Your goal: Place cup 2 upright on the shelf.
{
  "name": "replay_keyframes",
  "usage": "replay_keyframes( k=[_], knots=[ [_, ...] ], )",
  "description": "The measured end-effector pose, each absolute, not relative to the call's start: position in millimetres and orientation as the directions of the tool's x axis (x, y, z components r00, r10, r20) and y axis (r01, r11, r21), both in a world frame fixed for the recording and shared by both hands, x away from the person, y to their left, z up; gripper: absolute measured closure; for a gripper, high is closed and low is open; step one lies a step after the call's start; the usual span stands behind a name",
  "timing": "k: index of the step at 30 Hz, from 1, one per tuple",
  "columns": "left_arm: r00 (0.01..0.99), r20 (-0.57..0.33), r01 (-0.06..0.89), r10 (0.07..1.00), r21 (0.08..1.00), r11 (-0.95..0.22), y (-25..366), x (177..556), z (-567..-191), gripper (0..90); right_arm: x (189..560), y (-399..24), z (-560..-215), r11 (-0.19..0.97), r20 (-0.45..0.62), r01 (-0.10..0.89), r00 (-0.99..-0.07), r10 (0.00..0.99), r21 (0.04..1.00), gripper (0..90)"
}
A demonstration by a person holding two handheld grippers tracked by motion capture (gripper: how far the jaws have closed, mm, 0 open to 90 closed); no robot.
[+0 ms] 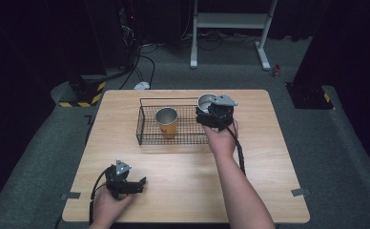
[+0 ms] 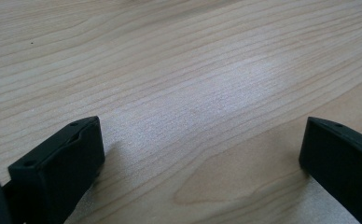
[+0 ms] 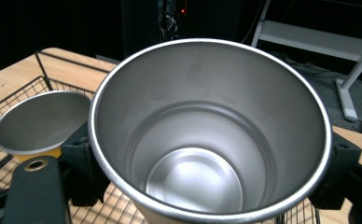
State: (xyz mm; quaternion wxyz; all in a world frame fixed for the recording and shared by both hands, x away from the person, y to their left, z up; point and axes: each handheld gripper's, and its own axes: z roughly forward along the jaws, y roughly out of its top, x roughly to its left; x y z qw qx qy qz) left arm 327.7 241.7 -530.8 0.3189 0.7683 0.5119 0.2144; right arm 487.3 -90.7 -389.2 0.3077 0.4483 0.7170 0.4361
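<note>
The right gripper (image 1: 213, 116) is clamped on a bare stainless-steel tumbler with a wide round mouth (image 3: 210, 135), one jaw on each side of the wall just under the rim, holding it upright over the right end of the black wire basket (image 1: 145, 136); whether its base rests on the mesh I cannot tell. The tumbler looks stiff, empty and fairly light, but its polished, tapering wall is likely slippery, so a grip high on the wall, square across the widest part, seems safest. Just to the gripper's left, inside the same basket, stands a second steel-lined tumbler with an orange-yellow outer wall (image 1: 167, 122), apart from the held one but close enough to be knocked. The basket's thin rails rise around both, so the way out is probably straight up before any sideways move. Beyond the basket the pale wooden table (image 1: 192, 181) lies bare towards the person. There the left gripper (image 1: 134, 185) rests low over the wood, jaws spread wide with nothing between them.
</note>
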Motion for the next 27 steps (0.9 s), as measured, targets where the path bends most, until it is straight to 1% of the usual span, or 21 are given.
replay_keyframes(
  k=[7,16,27],
  knots=[
    [0.380,-0.001,0.649,0.925,0.713,-0.266,241,328,-531,0.3,499,-84,-396,0.216,-0.045,0.412,-0.388,0.921,0.885,18.4],
    [0.384,0.004,0.646,0.923,0.713,-0.271,242,328,-531,0.3,513,-87,-418,0.214,-0.040,0.479,-0.348,0.937,0.851,18.4],
    [0.384,0.003,0.650,0.923,0.710,-0.272,242,328,-531,0.4,527,-84,-444,0.234,-0.032,0.553,-0.349,0.937,0.800,18.4]
  ],
)
